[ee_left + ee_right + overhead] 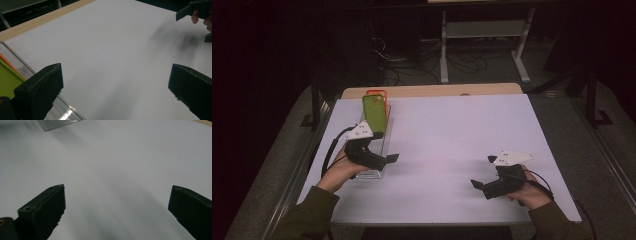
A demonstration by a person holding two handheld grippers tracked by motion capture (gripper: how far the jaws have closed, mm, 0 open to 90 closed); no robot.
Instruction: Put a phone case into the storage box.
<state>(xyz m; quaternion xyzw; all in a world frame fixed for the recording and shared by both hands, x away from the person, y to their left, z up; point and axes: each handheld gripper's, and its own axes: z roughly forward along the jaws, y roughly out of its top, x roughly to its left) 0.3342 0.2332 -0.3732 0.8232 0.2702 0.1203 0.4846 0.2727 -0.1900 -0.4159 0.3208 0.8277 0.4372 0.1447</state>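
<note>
Clear plastic rack (379, 150) sits at the left side of the white tabletop (452, 130), long and narrow, running away from the person; transparent walls, ribbed base glinting in the left gripper view (17, 63). Two phone cases stand upright in the rack: one olive-green (374, 114), in front, rounded corners, matte; one orange (378, 93), directly behind it at the rack's far end, only its top edge and side showing. In the left gripper view a green face and a thin orange edge (4, 60) press against the rack's wall. Left hand-held gripper (384, 159) hovers over the near end of the rack, just beside the green case, jaws spread wide, nothing between them. Right hand-held gripper (482, 172) sits well apart from the rack, toward the tabletop's right near corner, jaws equally wide, nothing held; its camera catches a corner of the rack (57, 124) at the top. Count: one rack, two cases, two grippers.
</note>
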